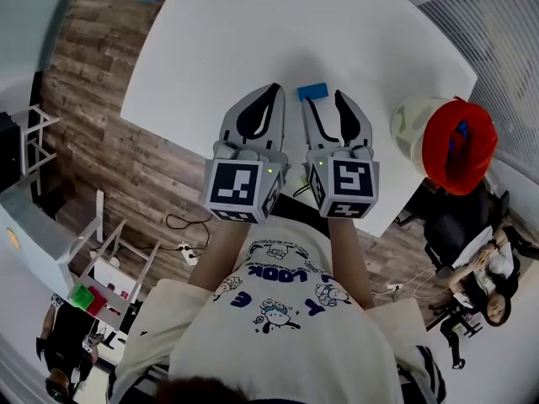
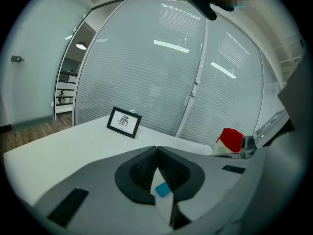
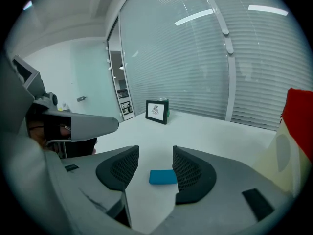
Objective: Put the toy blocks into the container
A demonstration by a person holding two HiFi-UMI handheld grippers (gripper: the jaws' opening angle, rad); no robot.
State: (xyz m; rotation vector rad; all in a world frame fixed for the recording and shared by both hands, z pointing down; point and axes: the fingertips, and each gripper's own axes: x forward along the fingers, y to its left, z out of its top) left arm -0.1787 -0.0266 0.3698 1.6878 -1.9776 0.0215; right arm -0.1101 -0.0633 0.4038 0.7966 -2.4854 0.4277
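Found blue block (image 1: 312, 92) lying flat on white table (image 1: 253, 32), not in container. Noted right gripper (image 3: 155, 154) spread wide, reaching at the block from the near side. In the right gripper view, saw the block on the tabletop between the two pads, close by the right-hand one; could not resolve contact; not lifted. Noted left gripper (image 2: 156, 151) just left of the block, tips pressed together on nothing; glimpsed the block through the slot under its jaws. Located container (image 1: 455, 146), red-lined with pale outer wall, well right of the block at the table's edge; something blue inside. Spotted framed picture (image 2: 124, 122) standing far beyond the block. Logged both grippers side by side, tilted down toward the block.
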